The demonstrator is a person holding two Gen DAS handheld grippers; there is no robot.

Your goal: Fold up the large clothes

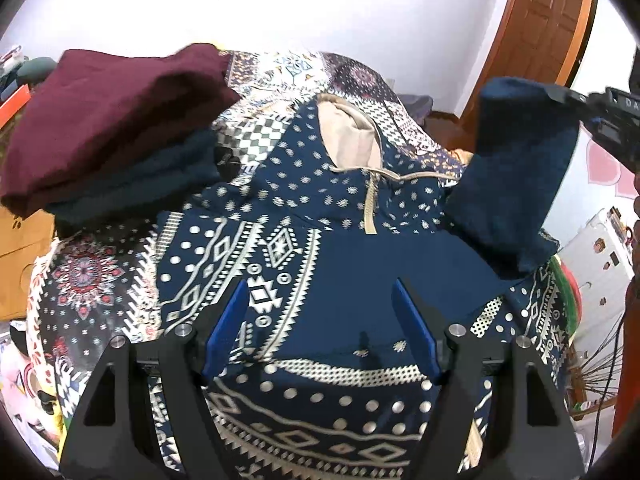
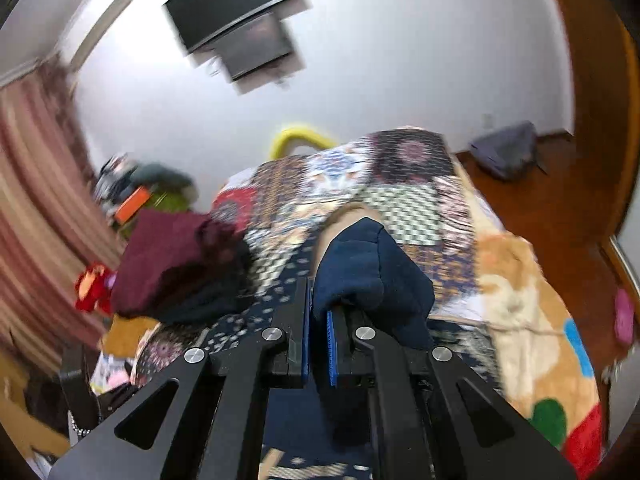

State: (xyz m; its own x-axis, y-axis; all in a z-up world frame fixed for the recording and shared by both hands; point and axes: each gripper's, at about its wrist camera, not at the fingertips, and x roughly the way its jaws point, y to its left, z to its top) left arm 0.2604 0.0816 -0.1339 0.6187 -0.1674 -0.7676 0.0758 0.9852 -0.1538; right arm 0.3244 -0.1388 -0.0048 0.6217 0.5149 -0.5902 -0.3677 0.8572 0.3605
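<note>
A navy hoodie with a cream geometric print [image 1: 320,248] lies spread on the bed, its beige-lined hood [image 1: 352,136] towards the far end. My left gripper [image 1: 320,292] is open and empty just above the hoodie's body. My right gripper [image 2: 320,292] is shut on the hoodie's plain navy sleeve [image 2: 372,268]. In the left wrist view the right gripper [image 1: 560,94] holds that sleeve [image 1: 516,172] lifted above the hoodie's right side, and the sleeve hangs down from it.
A stack of folded clothes, a maroon one [image 1: 112,120] on a dark navy one [image 1: 140,184], sits at the bed's far left. The patchwork bedspread [image 1: 360,76] covers the bed. A wooden door [image 1: 544,20] and a fridge [image 1: 600,248] stand at right.
</note>
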